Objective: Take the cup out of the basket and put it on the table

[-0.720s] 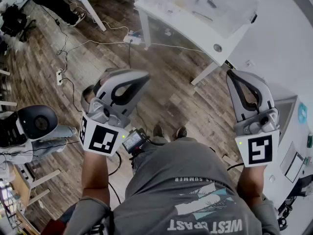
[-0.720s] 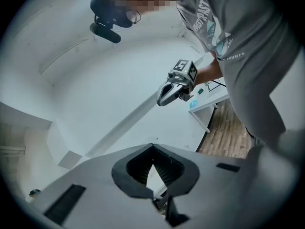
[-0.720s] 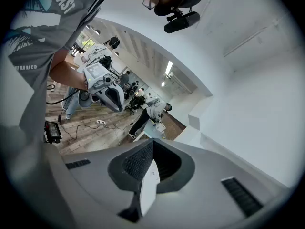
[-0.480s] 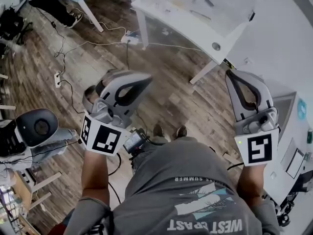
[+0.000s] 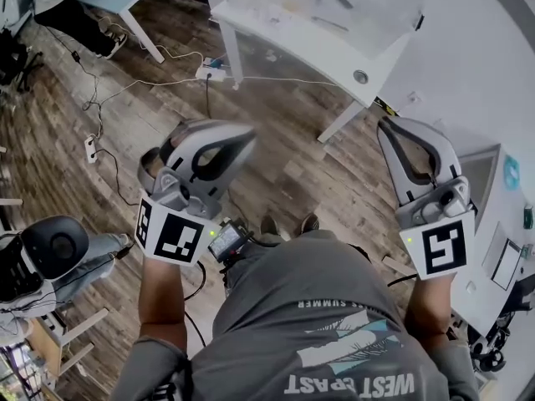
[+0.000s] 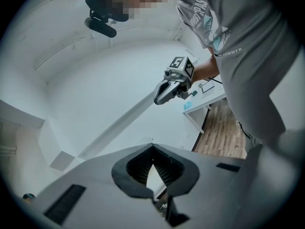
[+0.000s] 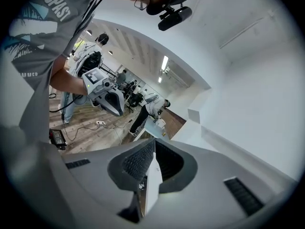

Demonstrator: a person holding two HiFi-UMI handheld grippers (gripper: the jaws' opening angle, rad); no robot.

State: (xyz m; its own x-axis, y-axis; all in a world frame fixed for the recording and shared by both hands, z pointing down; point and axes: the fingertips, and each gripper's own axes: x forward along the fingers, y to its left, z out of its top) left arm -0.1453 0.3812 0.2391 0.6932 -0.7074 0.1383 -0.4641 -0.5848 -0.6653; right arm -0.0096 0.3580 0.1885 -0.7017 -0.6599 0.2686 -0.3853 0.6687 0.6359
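No cup and no basket show in any view. In the head view I hold both grippers at waist height over a wooden floor. My left gripper (image 5: 247,134) is shut, its tips meeting with nothing between them. My right gripper (image 5: 386,126) is also shut and holds nothing. The left gripper view looks up at a white wall past its closed tips (image 6: 152,145), with the right gripper (image 6: 174,83) in the air beyond. Past its closed tips (image 7: 153,142), the right gripper view takes in the left gripper (image 7: 106,96) and a room behind it.
A white table (image 5: 276,19) stands ahead at the top of the head view. A white unit (image 5: 489,195) is at the right edge. Cables and a power strip (image 5: 209,73) lie on the floor. A black round seat (image 5: 54,246) and a seated person's leg (image 5: 92,253) are at the left.
The table and floor have slid slightly up and left in the head view. Both grippers stay shut in about the same place.
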